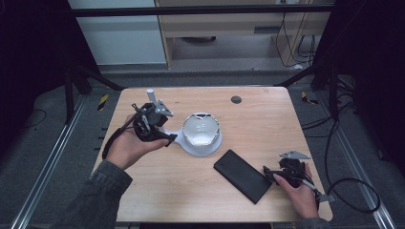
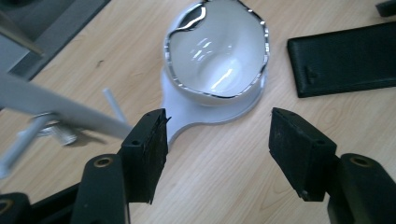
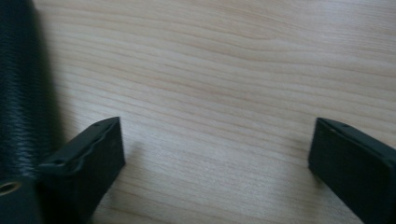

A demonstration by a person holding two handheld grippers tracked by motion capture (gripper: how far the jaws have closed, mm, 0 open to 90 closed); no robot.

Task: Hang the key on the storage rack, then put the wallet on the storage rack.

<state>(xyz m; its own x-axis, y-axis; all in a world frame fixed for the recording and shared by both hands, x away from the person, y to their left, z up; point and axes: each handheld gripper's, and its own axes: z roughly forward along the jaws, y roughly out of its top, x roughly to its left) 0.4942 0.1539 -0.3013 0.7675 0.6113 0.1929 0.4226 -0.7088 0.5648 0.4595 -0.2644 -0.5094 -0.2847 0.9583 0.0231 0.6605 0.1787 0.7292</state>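
We saw bare table (image 1: 267,119) upper right, magnifier (image 1: 201,133) centre frame, just right of left gripper (image 1: 154,128), jaws apart, holding nothing.

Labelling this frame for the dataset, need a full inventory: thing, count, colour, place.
magnifier: 1, white frame and handle with a chrome-rimmed lens, table centre, handle pointing toward the left gripper
case: 1, black, flat, lying right of the magnifier, near the right gripper
cap: 1, dark round disc, far part of the tabletop
table: 1, light wood
left gripper: 1, black, jaws open, nothing between them, beside the magnifier's handle
right gripper: 1, black, jaws open over bare wood, front right
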